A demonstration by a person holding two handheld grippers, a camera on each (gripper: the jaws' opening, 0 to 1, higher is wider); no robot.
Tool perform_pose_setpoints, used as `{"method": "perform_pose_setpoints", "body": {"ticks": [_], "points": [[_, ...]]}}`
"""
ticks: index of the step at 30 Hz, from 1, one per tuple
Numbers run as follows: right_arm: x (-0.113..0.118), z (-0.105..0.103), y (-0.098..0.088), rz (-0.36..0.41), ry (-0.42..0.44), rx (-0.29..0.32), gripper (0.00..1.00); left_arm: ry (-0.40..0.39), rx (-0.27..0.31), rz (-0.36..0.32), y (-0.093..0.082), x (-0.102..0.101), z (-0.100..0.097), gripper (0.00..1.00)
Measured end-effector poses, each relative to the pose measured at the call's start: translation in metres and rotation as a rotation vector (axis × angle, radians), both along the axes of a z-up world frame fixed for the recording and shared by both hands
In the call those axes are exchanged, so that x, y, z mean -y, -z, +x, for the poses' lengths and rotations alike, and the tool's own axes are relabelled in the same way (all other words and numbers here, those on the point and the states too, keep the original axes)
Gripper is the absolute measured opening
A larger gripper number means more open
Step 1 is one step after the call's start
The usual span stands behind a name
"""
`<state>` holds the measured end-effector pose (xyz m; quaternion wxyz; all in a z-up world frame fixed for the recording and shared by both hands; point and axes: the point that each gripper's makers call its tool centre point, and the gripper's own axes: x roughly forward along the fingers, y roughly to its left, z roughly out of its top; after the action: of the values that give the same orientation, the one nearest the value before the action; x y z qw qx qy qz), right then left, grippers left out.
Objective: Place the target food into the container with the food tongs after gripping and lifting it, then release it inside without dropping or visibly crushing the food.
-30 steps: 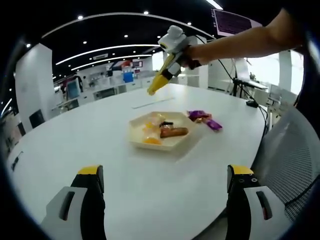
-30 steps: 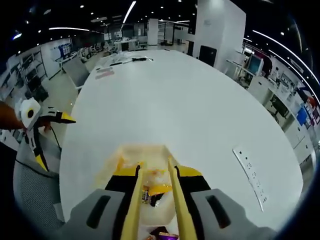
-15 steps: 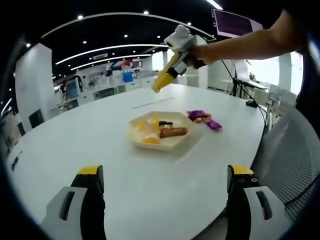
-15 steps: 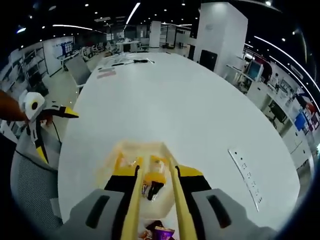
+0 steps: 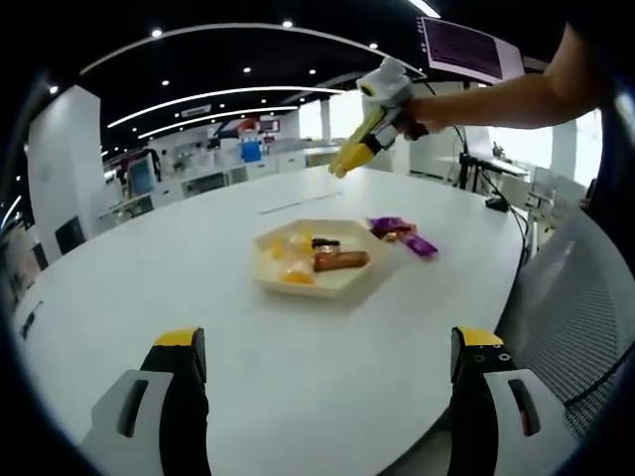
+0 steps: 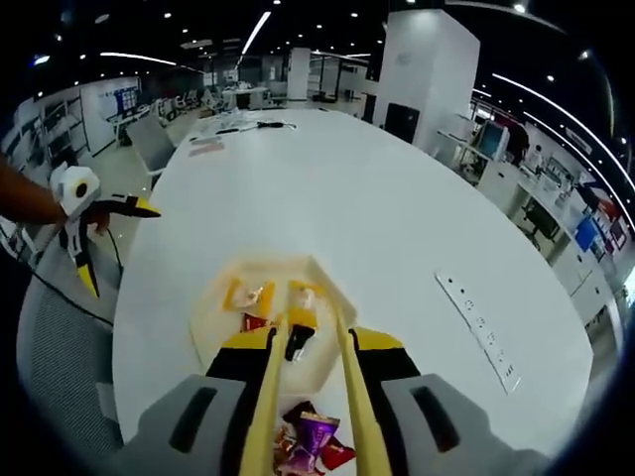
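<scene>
A beige hexagonal tray (image 5: 342, 283) sits mid-table and holds a brown sausage (image 5: 337, 260) and yellow packets (image 5: 288, 268). My left gripper (image 5: 327, 339) hangs low over the near table edge, jaws wide apart and empty. My right gripper (image 5: 375, 127), in a person's hand, hovers high behind the tray with yellow food tongs (image 5: 349, 157). In the right gripper view, the right gripper (image 6: 310, 342) is shut on the food tongs (image 6: 270, 377), whose arms stand apart with nothing between them, above the tray (image 6: 208, 302). The left gripper (image 6: 84, 213) is at the left.
Purple snack wrappers (image 5: 402, 231) lie on the white table beside the tray, and right under the tongs (image 6: 310, 436). A flat white strip (image 6: 476, 332) lies farther along the table. A grey mesh chair (image 5: 575, 317) stands at the table's edge.
The right gripper with the tongs has risen and drawn back from over the tray toward the purple wrappers. The left gripper has stayed put, open.
</scene>
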<state>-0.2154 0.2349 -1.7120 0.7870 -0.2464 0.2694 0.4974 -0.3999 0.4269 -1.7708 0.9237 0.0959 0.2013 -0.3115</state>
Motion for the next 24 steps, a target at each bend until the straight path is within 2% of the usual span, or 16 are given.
{"method": "perform_pose_setpoints", "body": {"ticks": [12,18,24], "points": [[0.036,-0.012,0.002,0.035,0.047,-0.001,0.28,0.003,-0.004,0.001,0.001,0.001,0.000,1.00],[0.054,-0.021,-0.007,0.065,0.066,0.022,0.29,-0.002,-0.009,0.001,0.002,0.000,0.000,1.00],[0.074,-0.027,-0.006,0.071,0.092,0.021,0.29,0.010,-0.013,0.010,0.003,0.002,-0.001,1.00]]}}
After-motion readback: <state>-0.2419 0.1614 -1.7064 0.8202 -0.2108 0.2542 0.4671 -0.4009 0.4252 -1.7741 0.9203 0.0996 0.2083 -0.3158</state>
